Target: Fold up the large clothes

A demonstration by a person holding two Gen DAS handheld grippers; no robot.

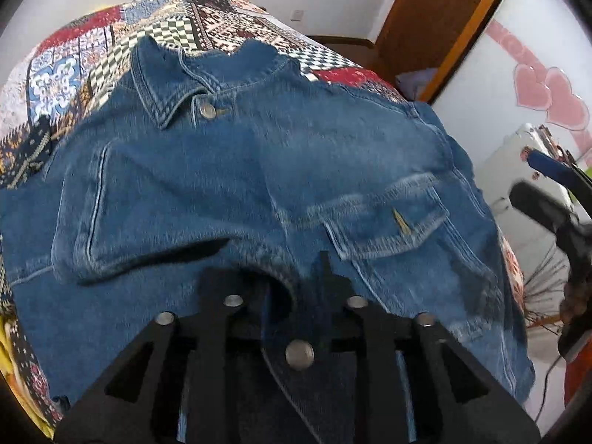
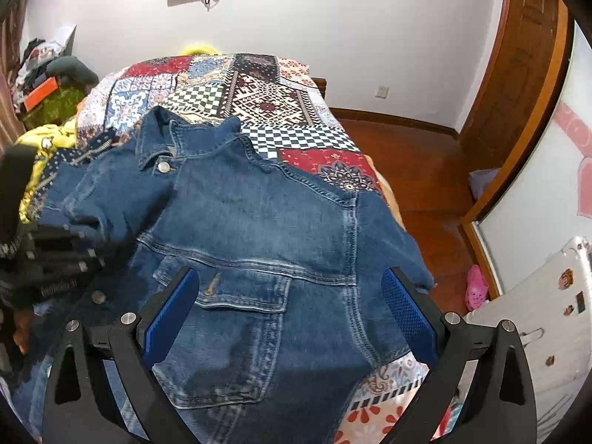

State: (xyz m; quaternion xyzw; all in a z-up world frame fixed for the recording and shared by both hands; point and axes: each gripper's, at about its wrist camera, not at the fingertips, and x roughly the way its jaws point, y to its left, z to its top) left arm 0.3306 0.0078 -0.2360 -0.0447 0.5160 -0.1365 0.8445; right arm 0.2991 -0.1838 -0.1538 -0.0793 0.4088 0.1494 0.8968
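Observation:
A blue denim jacket (image 1: 259, 170) lies front up on the patchwork bedspread (image 1: 74, 70), collar toward the far end. My left gripper (image 1: 292, 277) is shut on a fold of the jacket's lower edge, with a sleeve part folded over the chest. In the right wrist view the jacket (image 2: 259, 229) fills the middle and my right gripper (image 2: 292, 296) is open above its chest pocket, the blue pads apart on either side, touching nothing I can see. The left gripper also shows at the left edge of the right wrist view (image 2: 55, 259).
The bedspread (image 2: 266, 96) runs to the far wall. Yellow cloth (image 2: 48, 148) and a cluttered stand (image 2: 44, 85) are at the left. A wood floor (image 2: 425, 170), a wooden door (image 2: 518, 85) and a white appliance (image 2: 547, 314) are at the right.

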